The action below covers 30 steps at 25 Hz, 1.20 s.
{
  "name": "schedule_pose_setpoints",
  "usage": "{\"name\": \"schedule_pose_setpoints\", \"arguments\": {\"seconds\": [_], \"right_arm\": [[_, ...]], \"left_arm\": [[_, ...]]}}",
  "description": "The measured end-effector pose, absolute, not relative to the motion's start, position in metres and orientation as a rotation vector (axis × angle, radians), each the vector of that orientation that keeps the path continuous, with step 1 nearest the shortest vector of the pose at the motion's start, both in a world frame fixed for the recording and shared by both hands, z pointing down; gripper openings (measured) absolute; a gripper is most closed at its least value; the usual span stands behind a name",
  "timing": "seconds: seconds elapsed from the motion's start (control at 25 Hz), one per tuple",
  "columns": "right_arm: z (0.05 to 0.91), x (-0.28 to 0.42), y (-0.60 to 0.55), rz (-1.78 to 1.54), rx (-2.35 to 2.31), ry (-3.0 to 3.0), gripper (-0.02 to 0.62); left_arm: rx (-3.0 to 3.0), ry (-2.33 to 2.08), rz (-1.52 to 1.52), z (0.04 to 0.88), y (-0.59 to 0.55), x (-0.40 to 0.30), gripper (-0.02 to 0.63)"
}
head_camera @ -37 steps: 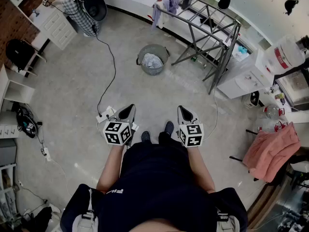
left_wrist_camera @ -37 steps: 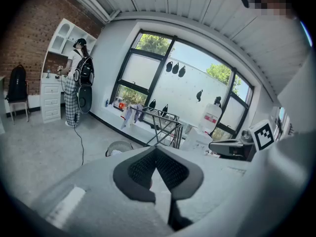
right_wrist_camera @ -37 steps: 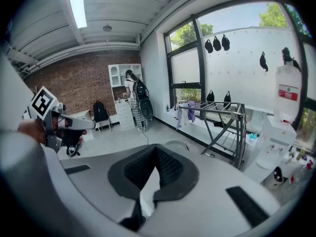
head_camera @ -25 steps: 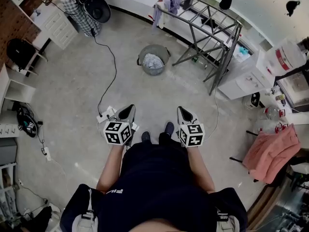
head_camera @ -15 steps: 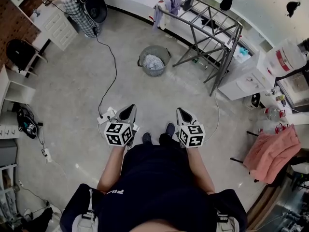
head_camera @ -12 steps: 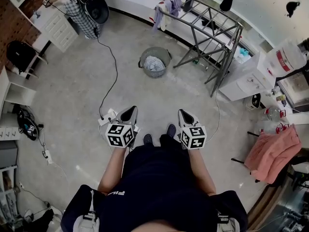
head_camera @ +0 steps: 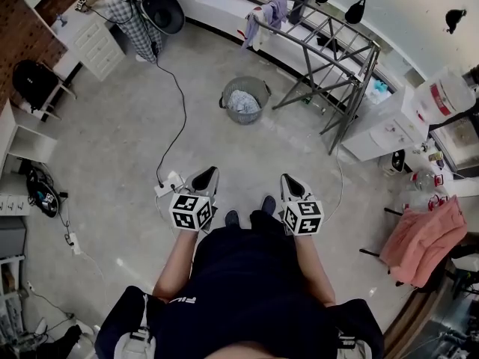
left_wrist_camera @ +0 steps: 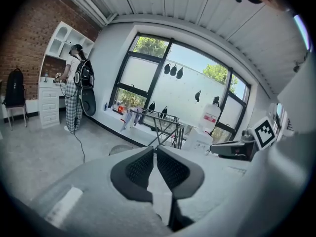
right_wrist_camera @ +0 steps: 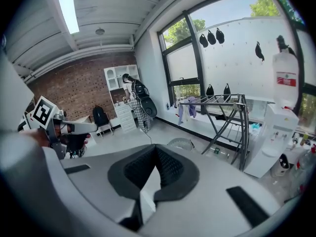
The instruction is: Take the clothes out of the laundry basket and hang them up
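A round wire laundry basket (head_camera: 245,100) with light clothes inside stands on the grey floor, well ahead of me. Behind it is a grey metal drying rack (head_camera: 329,54) with a purple garment (head_camera: 275,10) draped on its left end. My left gripper (head_camera: 209,175) and right gripper (head_camera: 287,182) are held side by side close to my body, both shut and empty, far short of the basket. In the left gripper view the left gripper (left_wrist_camera: 154,151) has its jaws closed together, the rack (left_wrist_camera: 165,126) beyond them. The right gripper (right_wrist_camera: 155,148) looks the same, with the basket (right_wrist_camera: 181,143) just past it.
A black cable (head_camera: 176,103) runs across the floor to a power strip (head_camera: 169,185) by my left gripper. A person in checked trousers (head_camera: 135,17) stands by white drawers (head_camera: 96,42) at the back left. A white cabinet (head_camera: 385,133) and pink cloth (head_camera: 423,238) are at the right.
The basket and rack have shifted slightly down and right in the head view, as I have stepped forward a little. Both grippers stay shut and held in front of me.
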State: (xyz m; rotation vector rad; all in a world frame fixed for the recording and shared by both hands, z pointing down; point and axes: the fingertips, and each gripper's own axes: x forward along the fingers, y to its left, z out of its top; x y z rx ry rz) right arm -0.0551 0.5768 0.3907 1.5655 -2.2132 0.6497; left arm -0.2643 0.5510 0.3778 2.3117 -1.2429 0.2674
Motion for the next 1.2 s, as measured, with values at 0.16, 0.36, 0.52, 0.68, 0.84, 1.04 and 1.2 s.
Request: {"name": "schedule_pose_setpoints", "arguments": {"seconds": [0.16, 0.36, 0.52, 0.68, 0.84, 1.04, 1.2], "right_arm": [[0.391, -0.059, 0.578, 0.639, 1.57, -2.214, 0.002], [0.389, -0.065, 0.578, 0.608, 1.57, -2.241, 0.005], [0.391, -0.065, 0.574, 0.61, 1.572, -2.222, 0.201], [0.39, -0.059, 0.571, 0.616, 1.594, -2.208, 0.252], [0.399, -0.057, 0.568, 0.625, 1.583, -2.207, 0.255], [0.412, -0.05, 0.541, 0.637, 1.554, -2.227, 0.258], [0.419, -0.044, 0.5, 0.636, 1.525, -2.253, 0.258]], "left_arm": [[2.308, -1.23, 0.312, 0.385, 0.553, -0.267, 0.114], [2.293, -1.211, 0.343, 0.397, 0.557, -0.268, 0.247], [2.286, -1.206, 0.325, 0.396, 0.556, -0.271, 0.25], [2.285, -1.204, 0.322, 0.395, 0.552, -0.269, 0.25], [2.277, -1.201, 0.334, 0.4, 0.546, -0.267, 0.25], [2.259, -1.212, 0.346, 0.408, 0.526, -0.257, 0.25], [2.238, -1.244, 0.352, 0.414, 0.492, -0.253, 0.25]]}}
